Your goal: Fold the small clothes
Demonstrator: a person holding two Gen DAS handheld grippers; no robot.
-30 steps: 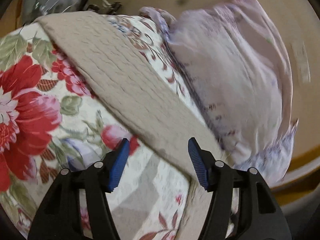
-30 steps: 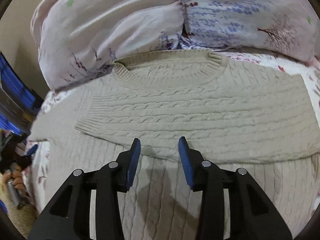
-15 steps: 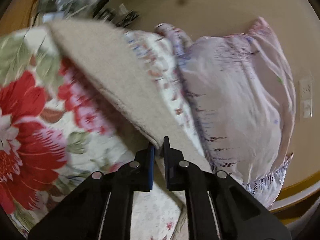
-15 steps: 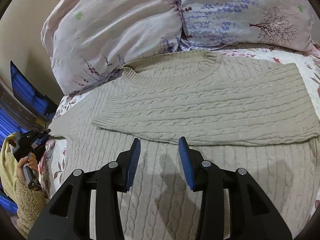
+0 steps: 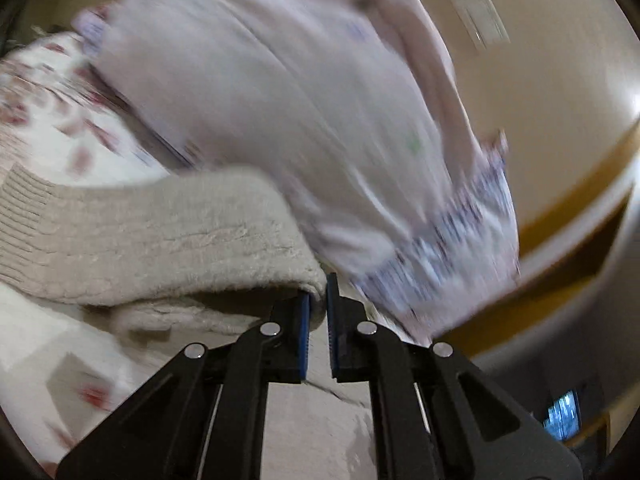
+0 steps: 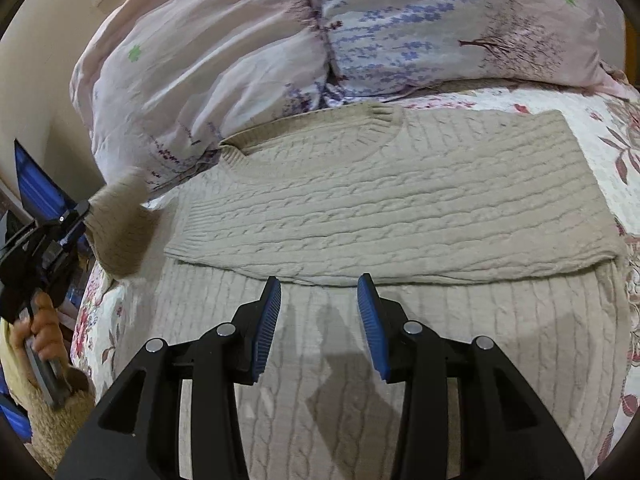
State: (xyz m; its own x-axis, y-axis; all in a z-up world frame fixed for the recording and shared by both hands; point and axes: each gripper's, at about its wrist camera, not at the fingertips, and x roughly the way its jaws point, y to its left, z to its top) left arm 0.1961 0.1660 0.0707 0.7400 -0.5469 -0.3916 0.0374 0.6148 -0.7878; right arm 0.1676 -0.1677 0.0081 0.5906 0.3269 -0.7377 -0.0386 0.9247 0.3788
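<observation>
Right gripper (image 6: 319,298) hangs over the lower body of the sweater (image 6: 360,360), jaws parted and widening, nothing between them, pads clear of the knit. I see its shadow on the fabric just ahead of the fingers.

Left gripper (image 5: 317,304) is clenched on the sweater's sleeve (image 5: 160,248); knit is pinched between the blue pads (image 5: 304,332). From the right wrist view the sleeve (image 6: 118,232) is lifted off the bed at the left edge, gripper (image 6: 82,212) clamped on its end, hand (image 6: 42,328) on the handle below. Left view is motion-blurred.

Sweater lies flat on the floral bedspread (image 6: 600,120), neck toward the pillows. The other sleeve (image 6: 400,216) is folded across the chest.

Beyond: two pillows (image 6: 320,40) against the head of the bed, touching the collar (image 6: 304,128). Wall (image 6: 36,40) behind. No containers in either view.
</observation>
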